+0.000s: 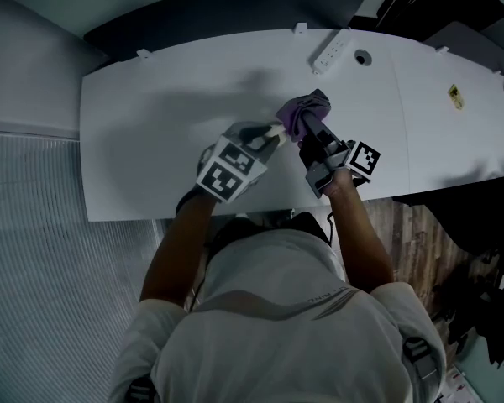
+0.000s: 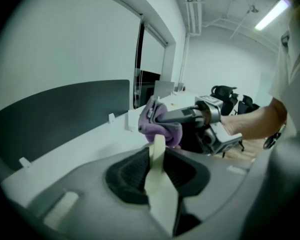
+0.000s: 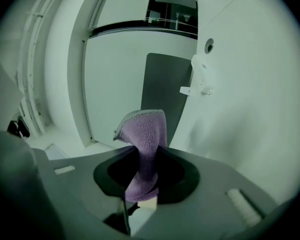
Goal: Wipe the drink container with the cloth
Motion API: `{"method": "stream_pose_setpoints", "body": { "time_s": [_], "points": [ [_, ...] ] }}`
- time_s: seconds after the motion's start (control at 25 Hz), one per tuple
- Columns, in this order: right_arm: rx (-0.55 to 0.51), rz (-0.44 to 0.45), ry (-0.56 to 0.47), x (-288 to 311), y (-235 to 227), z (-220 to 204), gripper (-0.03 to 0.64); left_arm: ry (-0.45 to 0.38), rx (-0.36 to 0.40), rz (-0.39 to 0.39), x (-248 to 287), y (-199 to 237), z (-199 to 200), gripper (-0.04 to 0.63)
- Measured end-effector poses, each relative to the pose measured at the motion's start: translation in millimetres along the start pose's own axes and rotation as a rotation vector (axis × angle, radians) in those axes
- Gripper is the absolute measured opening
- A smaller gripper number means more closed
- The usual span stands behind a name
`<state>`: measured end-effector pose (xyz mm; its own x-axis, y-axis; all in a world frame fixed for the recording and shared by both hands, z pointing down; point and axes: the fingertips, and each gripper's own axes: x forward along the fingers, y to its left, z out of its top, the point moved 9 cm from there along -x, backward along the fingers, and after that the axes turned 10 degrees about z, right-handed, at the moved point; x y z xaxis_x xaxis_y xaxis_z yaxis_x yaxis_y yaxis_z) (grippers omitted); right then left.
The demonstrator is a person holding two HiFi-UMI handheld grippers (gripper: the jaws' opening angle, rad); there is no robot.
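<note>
A narrow, pale cream drink container [image 2: 158, 176] is gripped between the jaws of my left gripper [image 1: 267, 135], held a little above the white table [image 1: 151, 124]. Its tip [image 1: 275, 130] points toward the purple cloth [image 1: 307, 109]. My right gripper [image 1: 309, 138] is shut on that cloth, which bunches up past its jaws [image 3: 145, 134]. In the left gripper view the cloth [image 2: 159, 128] touches the container's far end, with the right gripper [image 2: 160, 118] coming in from the right. The two grippers meet near the table's middle.
A white power strip [image 1: 332, 50] and a round cable hole [image 1: 363, 57] lie at the table's back edge. A yellow sticker [image 1: 456, 96] sits far right. A dark partition [image 1: 227, 15] runs behind the table. Black chairs [image 2: 225, 93] stand beyond.
</note>
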<state>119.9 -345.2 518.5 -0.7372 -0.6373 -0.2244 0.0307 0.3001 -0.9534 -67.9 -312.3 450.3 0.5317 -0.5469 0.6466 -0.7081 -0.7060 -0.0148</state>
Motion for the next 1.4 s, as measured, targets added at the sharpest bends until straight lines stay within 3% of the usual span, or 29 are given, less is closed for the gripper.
{"method": "stream_pose_setpoints", "body": {
  "time_s": [0.36,0.64,0.88,1.2,1.4],
  "points": [
    [-0.329,-0.247,0.268,11,-12,-10,0.095,0.002,-0.013,-0.003,0,2,1,0.089],
    [-0.419,-0.405,0.439,19,-46,-14,0.094,-0.005,-0.021,-0.004,-2,3,0,0.091],
    [-0.476,-0.547,0.647,16,-79,-24,0.094,-0.006,-0.029,-0.006,0,4,1,0.092],
    [-0.520,-0.515,0.691,19,-78,-16,0.095,-0.014,-0.039,-0.006,-1,4,0,0.092],
    [-0.518,-0.318,0.598,46,-37,21,0.098,-0.018,-0.042,-0.002,-1,4,-1,0.092]
  ]
}}
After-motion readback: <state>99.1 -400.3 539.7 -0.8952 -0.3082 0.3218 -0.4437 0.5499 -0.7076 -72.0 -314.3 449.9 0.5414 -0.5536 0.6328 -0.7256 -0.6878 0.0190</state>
